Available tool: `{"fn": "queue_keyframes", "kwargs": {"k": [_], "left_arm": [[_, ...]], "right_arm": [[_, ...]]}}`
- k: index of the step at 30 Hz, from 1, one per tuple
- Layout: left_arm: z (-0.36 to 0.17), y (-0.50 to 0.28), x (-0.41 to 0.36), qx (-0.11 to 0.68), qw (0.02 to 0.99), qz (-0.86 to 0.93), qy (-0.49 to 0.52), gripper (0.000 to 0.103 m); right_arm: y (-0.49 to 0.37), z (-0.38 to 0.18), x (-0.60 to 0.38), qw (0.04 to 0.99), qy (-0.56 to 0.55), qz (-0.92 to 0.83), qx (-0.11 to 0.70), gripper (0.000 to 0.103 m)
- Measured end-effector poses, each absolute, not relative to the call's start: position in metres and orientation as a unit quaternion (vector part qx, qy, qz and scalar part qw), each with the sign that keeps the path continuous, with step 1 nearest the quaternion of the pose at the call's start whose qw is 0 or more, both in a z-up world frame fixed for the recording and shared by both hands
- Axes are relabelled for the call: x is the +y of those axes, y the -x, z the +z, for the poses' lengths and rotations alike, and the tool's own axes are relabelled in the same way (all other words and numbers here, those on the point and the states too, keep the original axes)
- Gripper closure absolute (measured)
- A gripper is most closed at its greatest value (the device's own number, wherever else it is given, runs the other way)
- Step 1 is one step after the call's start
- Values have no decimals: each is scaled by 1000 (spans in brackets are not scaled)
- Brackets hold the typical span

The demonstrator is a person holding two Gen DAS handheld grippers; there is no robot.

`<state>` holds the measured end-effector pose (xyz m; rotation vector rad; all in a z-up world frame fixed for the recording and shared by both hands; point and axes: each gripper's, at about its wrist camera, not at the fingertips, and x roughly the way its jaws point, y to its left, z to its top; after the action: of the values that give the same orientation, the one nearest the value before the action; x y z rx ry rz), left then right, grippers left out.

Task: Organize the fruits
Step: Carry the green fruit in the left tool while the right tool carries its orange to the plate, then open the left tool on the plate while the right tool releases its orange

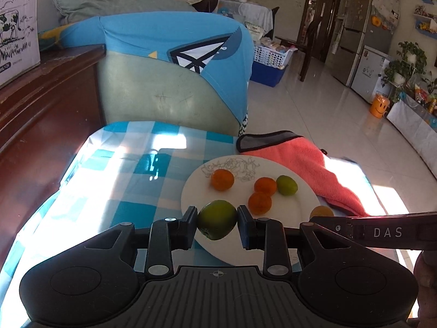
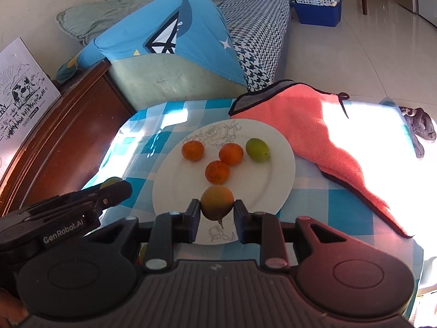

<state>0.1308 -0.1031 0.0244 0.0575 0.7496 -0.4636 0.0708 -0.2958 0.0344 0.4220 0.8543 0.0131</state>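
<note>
Left gripper (image 1: 217, 220) clamps a green fruit (image 1: 217, 219); right gripper (image 2: 215, 213) clamps an orange fruit (image 2: 217, 203). Both should set down gently toward the plate's (image 2: 278, 180) bare six o'clock edge.

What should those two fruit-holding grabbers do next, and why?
Probably lower each fruit onto a bare patch of the plate and let go. The left gripper holds a green fruit, the right gripper an orange-yellow fruit, both above the plate where four fruits already lie.
</note>
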Motion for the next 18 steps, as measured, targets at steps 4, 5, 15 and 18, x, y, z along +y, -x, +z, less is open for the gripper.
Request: {"fn": "queue_keyframes", "kwargs": {"k": [4,5,15,18], "left_arm": [[13,-137,-117,370,898,-230,-54,74],[11,-139,-119,371,897,-231,-57,74],[-5,-160,-136,385,890,-230,-79,74],[-8,-165,-138,390,888,-231,-79,74]], "right_arm": [[-82,26,-298,884,-201,0,422,76],[-85,25,-299,884,-198,-1,423,76],[-104,11,-299,884,-186,-7,429,76],[-108,8,-301,885,-183,-16,428,76]]}}
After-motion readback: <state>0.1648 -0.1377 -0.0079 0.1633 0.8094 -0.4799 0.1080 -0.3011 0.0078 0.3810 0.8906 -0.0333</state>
